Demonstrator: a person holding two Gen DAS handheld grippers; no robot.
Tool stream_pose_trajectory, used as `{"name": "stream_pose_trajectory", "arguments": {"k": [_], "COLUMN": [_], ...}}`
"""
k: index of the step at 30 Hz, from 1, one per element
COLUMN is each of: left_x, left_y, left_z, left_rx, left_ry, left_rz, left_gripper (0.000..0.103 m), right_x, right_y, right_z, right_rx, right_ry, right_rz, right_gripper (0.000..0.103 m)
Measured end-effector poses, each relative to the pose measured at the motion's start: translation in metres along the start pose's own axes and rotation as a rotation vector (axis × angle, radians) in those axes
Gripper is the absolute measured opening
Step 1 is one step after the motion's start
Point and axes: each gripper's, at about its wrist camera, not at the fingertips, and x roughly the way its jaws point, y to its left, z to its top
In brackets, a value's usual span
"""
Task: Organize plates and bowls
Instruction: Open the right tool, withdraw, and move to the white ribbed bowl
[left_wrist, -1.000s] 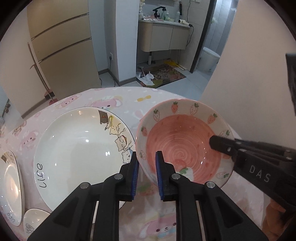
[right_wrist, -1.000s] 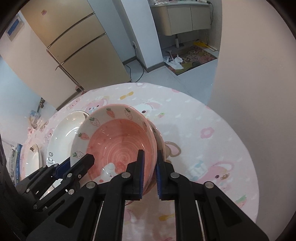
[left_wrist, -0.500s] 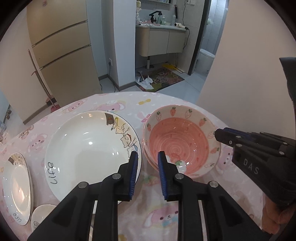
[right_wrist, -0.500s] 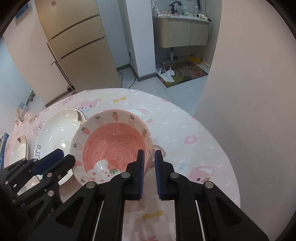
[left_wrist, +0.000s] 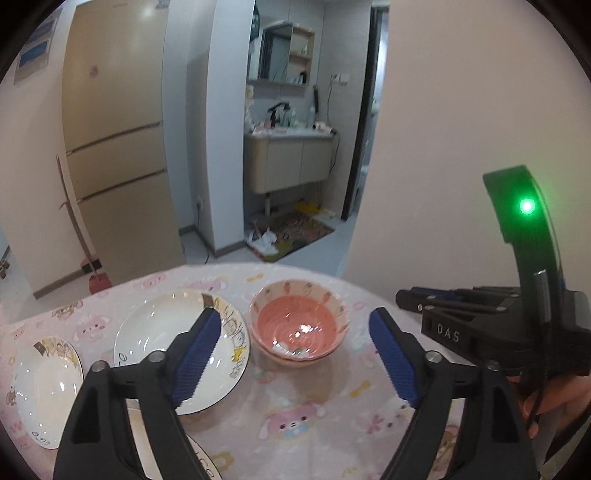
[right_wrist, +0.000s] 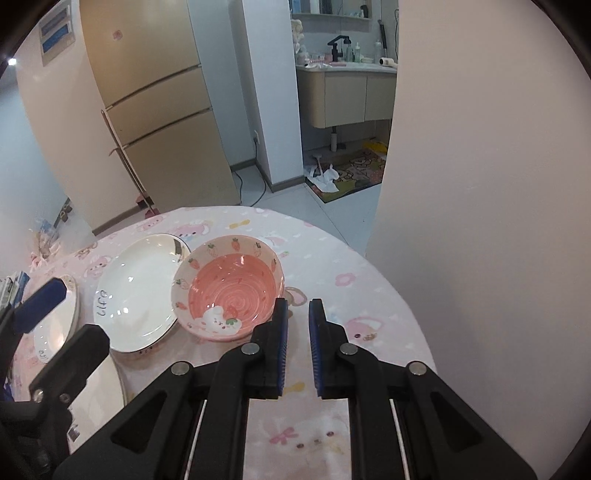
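A pink strawberry bowl (left_wrist: 298, 325) sits nested on a second bowl on the pink table; it also shows in the right wrist view (right_wrist: 229, 291). A large white plate with cartoon cats (left_wrist: 177, 347) lies to its left, and shows in the right wrist view (right_wrist: 138, 291) too. A smaller white plate (left_wrist: 44, 384) lies further left. My left gripper (left_wrist: 295, 354) is wide open, empty, raised above and short of the bowls. My right gripper (right_wrist: 297, 328) has its jaws nearly together with a narrow gap, empty, just right of the bowl's rim. It shows at the right in the left wrist view (left_wrist: 410, 297).
Another plate's rim (left_wrist: 199, 458) shows under my left gripper near the table's front. The round table's far edge (right_wrist: 325, 236) drops to the floor. A wall (right_wrist: 480, 184) stands close on the right. A fridge (left_wrist: 118, 155) and a bathroom cabinet (left_wrist: 291, 162) stand beyond.
Both grippers let go of the pink bowl and pulled back and up. The bowl now rests on the second bowl. The left jaws opened wide; the right jaws parted only slightly.
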Motion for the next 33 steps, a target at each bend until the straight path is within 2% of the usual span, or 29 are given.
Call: {"name": "stream_pose_trajectory", "arguments": {"k": [4, 6, 7, 12, 21, 25, 29, 33], "left_x": [-0.03, -0.04, -0.045, -0.062, -0.069, -0.066, -0.056, -0.05], "left_y": [-0.009, -0.013, -0.015, -0.03, -0.054, -0.068, -0.074, -0.083], "left_z": [0.002, 0.0, -0.002, -0.012, -0.042, -0.069, -0.089, -0.102], "left_rx": [0.028, 0.031, 0.033, 0.06, 0.055, 0.074, 0.022, 0.053], "left_ry": [-0.096, -0.131, -0.149, -0.21, -0.168, -0.099, -0.023, 0.019], "left_rz": [-0.049, -0.078, -0.095, -0.137, -0.251, -0.283, -0.341, -0.324], "left_gripper": [0.089, 0.095, 0.102, 0.103, 0.103, 0.103, 0.103, 0.103], "right_x": [-0.038, -0.057, -0.065, -0.1, -0.13, -0.133, -0.131, -0.121], "right_y": [-0.007, -0.014, -0.016, -0.029, -0.054, -0.062, -0.07, -0.073], "right_z": [-0.008, -0.014, -0.017, -0.04, -0.09, -0.112, -0.131, -0.153], "right_rx": [-0.01, -0.006, -0.002, 0.014, 0.041, 0.054, 0.076, 0.085], "right_ry": [-0.068, -0.104, -0.119, -0.197, -0.234, -0.227, -0.212, -0.171], "right_rz": [-0.01, -0.006, -0.008, -0.033, -0.031, -0.028, -0.025, -0.03], "right_gripper": [0.011, 0.011, 0.012, 0.012, 0.018, 0.019, 0.019, 0.019]}}
